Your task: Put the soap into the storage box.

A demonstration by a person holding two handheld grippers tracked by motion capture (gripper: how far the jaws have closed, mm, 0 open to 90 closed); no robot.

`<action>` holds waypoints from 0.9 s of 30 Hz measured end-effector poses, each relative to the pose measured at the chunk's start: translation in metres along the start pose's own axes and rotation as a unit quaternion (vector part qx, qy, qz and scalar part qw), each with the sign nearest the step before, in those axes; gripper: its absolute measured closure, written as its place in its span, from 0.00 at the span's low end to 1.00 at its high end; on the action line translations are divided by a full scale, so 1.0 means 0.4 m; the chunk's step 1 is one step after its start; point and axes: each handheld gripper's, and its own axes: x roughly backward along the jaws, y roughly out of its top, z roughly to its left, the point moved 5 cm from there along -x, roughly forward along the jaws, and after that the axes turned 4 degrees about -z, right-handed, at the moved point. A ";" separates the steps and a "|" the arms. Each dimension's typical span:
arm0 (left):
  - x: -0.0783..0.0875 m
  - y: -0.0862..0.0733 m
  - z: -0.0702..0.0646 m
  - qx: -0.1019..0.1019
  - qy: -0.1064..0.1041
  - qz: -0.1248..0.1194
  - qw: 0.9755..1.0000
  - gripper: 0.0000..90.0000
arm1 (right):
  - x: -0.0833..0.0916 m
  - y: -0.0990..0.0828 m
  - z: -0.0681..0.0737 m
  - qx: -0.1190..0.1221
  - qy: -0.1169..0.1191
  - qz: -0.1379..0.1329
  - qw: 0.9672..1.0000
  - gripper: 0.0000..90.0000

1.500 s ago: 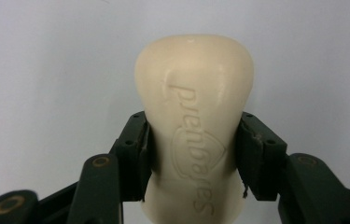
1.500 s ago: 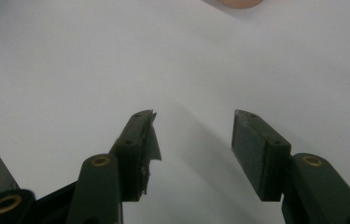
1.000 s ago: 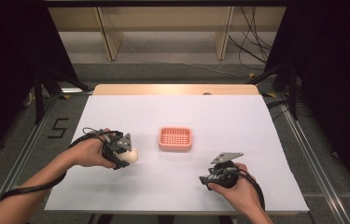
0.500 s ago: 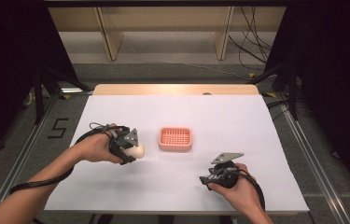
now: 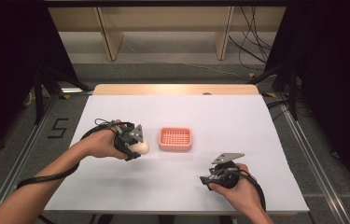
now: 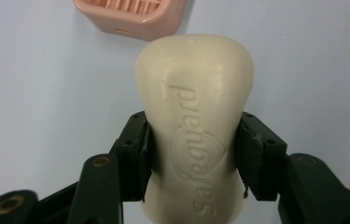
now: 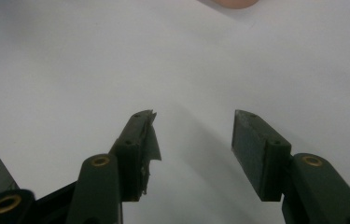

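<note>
Now the left gripper (image 5: pixel 137 145) clamps a cream, waisted bar of soap (image 6: pixel 194 126), raised above the white table sheet (image 5: pixel 238 121) just left of the pink slotted plastic soap tray (image 5: pixel 175 138).

Open sheet lies all round the tray (edges well off). Soap's long axis runs along the jaws, toward the tray. Right gripper (image 7: pixel 194 135) rests near the front edge, jaws apart, forearms angled inward.
</note>
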 end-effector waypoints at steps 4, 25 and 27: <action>-0.001 0.011 0.006 -0.007 0.001 -0.001 1.000 0.55 | 0.004 0.000 0.003 -0.011 -0.003 0.004 1.000 0.55; -0.014 0.056 0.022 -0.013 0.002 -0.009 1.000 0.55 | 0.004 -0.003 0.001 -0.009 -0.002 0.003 1.000 0.55; -0.014 0.061 0.024 -0.016 0.004 -0.010 1.000 0.55 | 0.000 -0.003 0.003 -0.013 -0.001 -0.003 1.000 0.55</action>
